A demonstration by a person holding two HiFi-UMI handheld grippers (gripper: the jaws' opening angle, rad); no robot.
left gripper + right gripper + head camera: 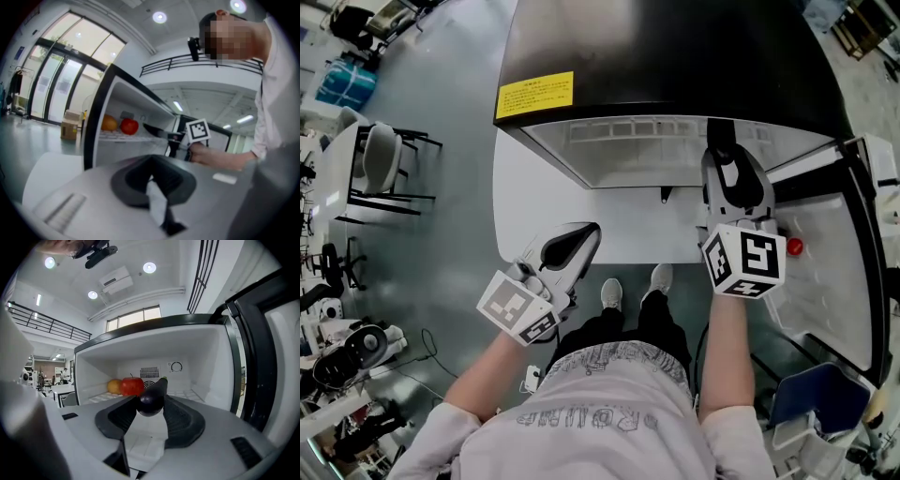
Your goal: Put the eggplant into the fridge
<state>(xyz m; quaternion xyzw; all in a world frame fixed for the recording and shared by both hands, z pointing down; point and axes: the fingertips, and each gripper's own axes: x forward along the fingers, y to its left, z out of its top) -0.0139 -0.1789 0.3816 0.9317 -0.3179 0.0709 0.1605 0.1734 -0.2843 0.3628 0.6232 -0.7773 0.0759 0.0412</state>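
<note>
A dark purple eggplant [152, 397] is held lengthwise between the jaws of my right gripper [149, 404], which is shut on it. Its stem end points into the open fridge compartment [197, 362]. In the head view the right gripper [721, 161] reaches over the compartment's front edge, with the eggplant [719, 134] sticking out ahead. The left gripper view shows the eggplant [157, 130] from the side at the fridge mouth. My left gripper [574, 246] hangs lower left, in front of the white fridge front [525, 187]. Its jaws are shut and hold nothing.
A red apple [132, 386] and an orange [114, 386] lie at the back left of the wire shelf [187, 393]. The fridge door [839, 272] stands open on the right with a red item [794, 247] in it. A blue bin [820, 394] sits on the floor.
</note>
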